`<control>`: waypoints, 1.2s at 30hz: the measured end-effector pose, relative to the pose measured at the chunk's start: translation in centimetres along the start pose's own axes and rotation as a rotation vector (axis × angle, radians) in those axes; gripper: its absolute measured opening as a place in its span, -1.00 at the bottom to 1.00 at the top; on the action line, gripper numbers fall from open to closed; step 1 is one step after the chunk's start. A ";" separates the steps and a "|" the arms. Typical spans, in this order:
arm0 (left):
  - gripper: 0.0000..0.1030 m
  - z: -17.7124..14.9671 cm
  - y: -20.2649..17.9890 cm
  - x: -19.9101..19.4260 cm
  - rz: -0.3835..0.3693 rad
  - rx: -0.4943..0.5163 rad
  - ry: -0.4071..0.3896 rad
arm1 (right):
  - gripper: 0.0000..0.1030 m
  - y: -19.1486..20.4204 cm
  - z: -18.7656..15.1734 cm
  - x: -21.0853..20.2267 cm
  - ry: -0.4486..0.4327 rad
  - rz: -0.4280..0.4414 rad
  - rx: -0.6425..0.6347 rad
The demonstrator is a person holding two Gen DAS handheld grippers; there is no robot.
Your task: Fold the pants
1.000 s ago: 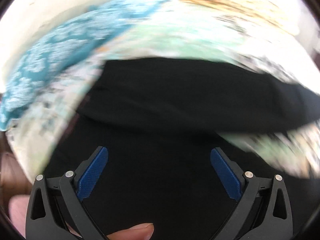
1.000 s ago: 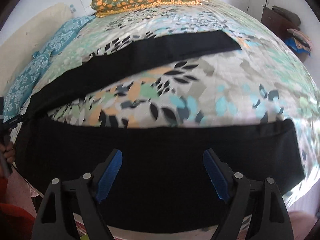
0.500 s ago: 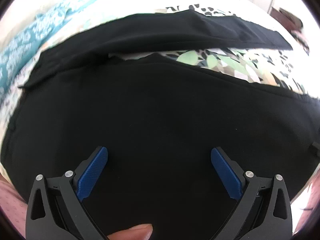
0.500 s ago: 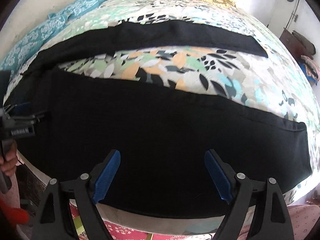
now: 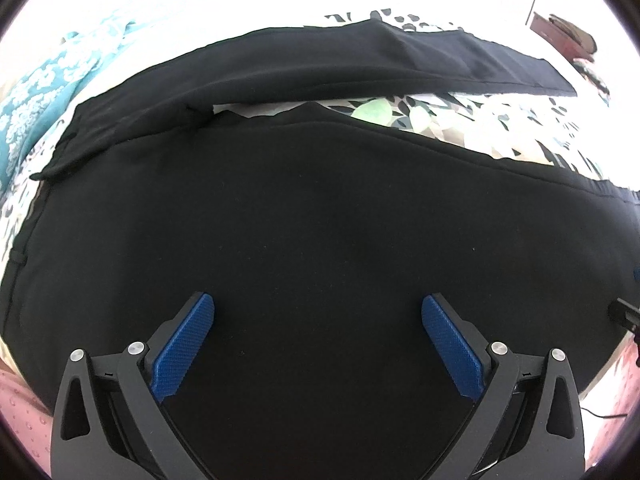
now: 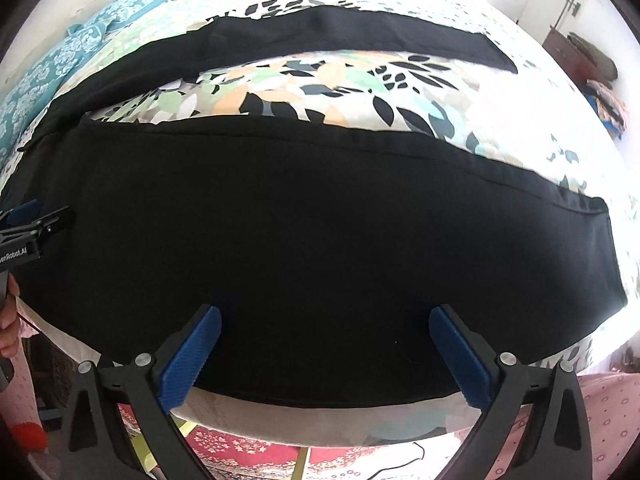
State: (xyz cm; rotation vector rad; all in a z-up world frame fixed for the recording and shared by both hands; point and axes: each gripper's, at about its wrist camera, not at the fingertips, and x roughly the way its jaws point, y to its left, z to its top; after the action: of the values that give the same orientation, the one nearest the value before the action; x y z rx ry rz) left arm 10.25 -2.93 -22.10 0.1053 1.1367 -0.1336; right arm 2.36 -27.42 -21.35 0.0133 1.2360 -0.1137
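Right wrist view: right gripper (image 6: 324,332) with blue pads (image 6: 192,360) spread wide, jaws just been opening, nothing clamped between them, hovering steeply over the near leg of the black pants (image 6: 320,240). Beyond the pads, that near leg lying flat along the bed's near edge, its hem (image 6: 608,248) to the right, its lower border overhanging the mattress edge slightly. Further out, a strip of leaf-print bedsheet (image 6: 304,92) showing between the legs, then the far leg (image 6: 360,36) stretched out and angling away. At the left edge, the left gripper (image 6: 32,228) poised over the waist end.

Left wrist view: left gripper (image 5: 318,336) likewise standing apart, gripping nothing, aimed down at the seat and waist area. Outward from there, the crotch split (image 5: 208,112) where the two legs part, the far leg running off to the right. A teal patterned cloth (image 5: 36,96) lying off to the left on the bed.

Judged from this: pants spread out and smoothed, legs splayed in a V, no fold made. Left to do, likely: bring one leg over the other, then fold lengthwise into a compact stack. Very early in the task.
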 end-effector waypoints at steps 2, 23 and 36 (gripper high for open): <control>0.99 -0.1 0.2 -0.1 -0.003 0.004 0.004 | 1.00 0.0 0.1 0.2 0.000 -0.001 0.004; 0.99 -0.2 0.6 -0.5 -0.012 0.035 0.009 | 1.00 0.0 -0.2 0.6 -0.025 -0.005 0.024; 0.99 -0.3 0.6 -0.5 -0.013 0.033 0.008 | 1.00 -0.1 -0.2 0.6 -0.027 -0.006 0.023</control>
State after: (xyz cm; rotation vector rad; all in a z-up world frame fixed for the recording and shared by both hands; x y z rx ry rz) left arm 9.88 -2.25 -21.76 0.1279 1.1436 -0.1632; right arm 2.35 -27.54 -21.98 0.0278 1.2078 -0.1334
